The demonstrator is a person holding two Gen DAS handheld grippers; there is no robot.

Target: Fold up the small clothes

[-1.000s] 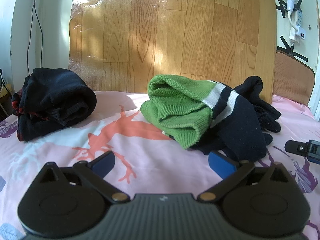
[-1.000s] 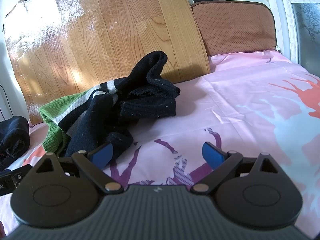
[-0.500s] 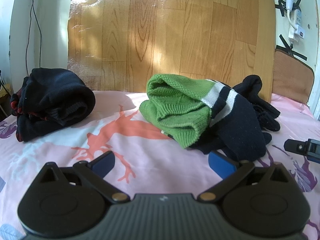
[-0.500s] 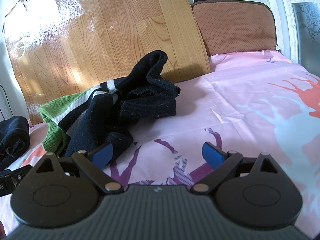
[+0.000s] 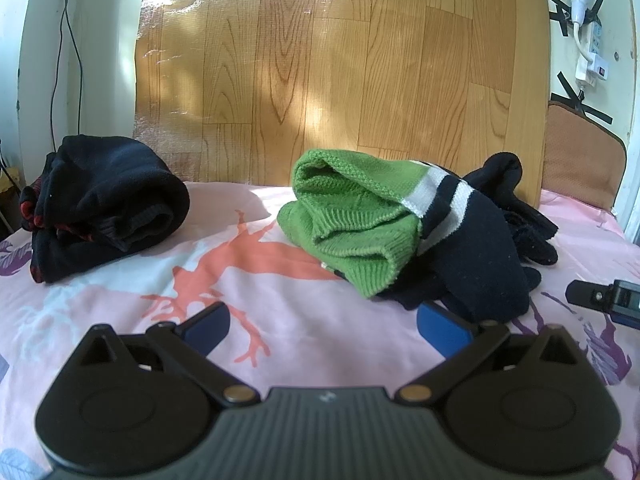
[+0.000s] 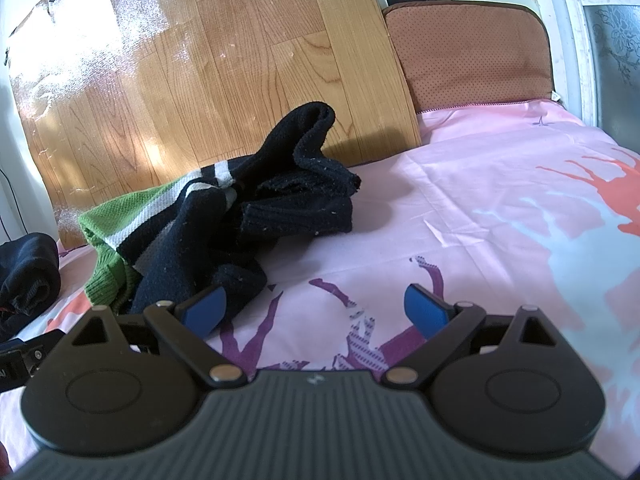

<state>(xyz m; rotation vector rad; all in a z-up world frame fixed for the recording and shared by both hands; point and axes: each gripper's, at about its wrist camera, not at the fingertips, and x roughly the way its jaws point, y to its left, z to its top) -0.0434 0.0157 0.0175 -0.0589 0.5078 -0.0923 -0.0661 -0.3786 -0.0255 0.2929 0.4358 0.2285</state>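
Observation:
A crumpled green and navy knit sweater [image 5: 360, 220] with white stripes lies in a heap on the pink printed sheet [image 5: 280, 312], ahead of my left gripper [image 5: 324, 326]. That gripper is open, low over the sheet, with nothing between its blue pads. The same sweater [image 6: 224, 220] shows in the right wrist view, ahead and left of my right gripper [image 6: 316, 310]. This one is open too, its left pad close to the navy edge of the heap. A folded black garment [image 5: 104, 204] with red trim rests at the far left.
A wood-grain board [image 5: 340, 72] leans upright behind the clothes. A brown cushion [image 6: 468, 52] stands at the bed's head on the right. The other gripper's black tip [image 5: 604, 298] pokes in at the right edge of the left wrist view. A power strip [image 5: 592, 52] hangs on the wall.
The left wrist view has drifted very slightly; the clothes and both grippers stay where they were, jaws still wide.

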